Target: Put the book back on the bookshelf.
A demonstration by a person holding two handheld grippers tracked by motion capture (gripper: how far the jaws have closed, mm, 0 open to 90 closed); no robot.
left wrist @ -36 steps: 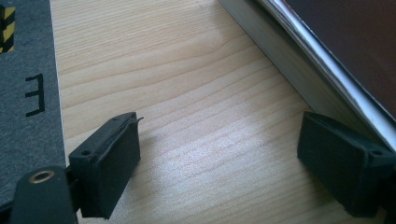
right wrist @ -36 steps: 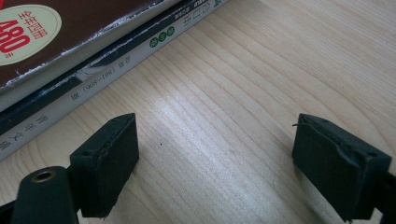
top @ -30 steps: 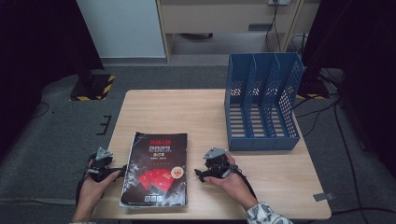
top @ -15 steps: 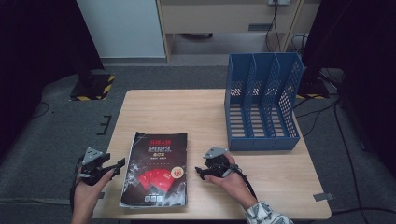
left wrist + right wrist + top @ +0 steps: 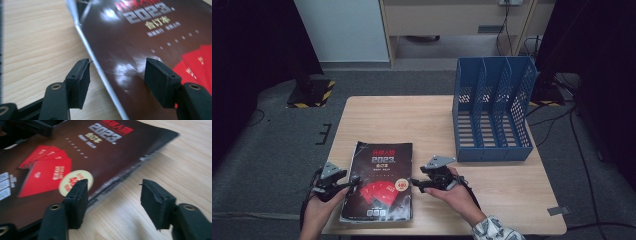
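Since a second ago the left gripper (image 5: 353,181) has edged outward; both it and the right gripper (image 5: 414,183) gape, straddling the magazine (image 5: 379,181) edges near the worktop (image 5: 422,120) front edge.

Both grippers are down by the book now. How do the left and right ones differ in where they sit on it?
The left gripper sits at the book's left edge, the spine side; the right gripper sits at its right edge, where the page ends show. The left gripper's jaws straddle the spine, one over the table and one over the cover; the right gripper's do likewise at the page edge. Both are open, neither closed on the book, which lies flat.
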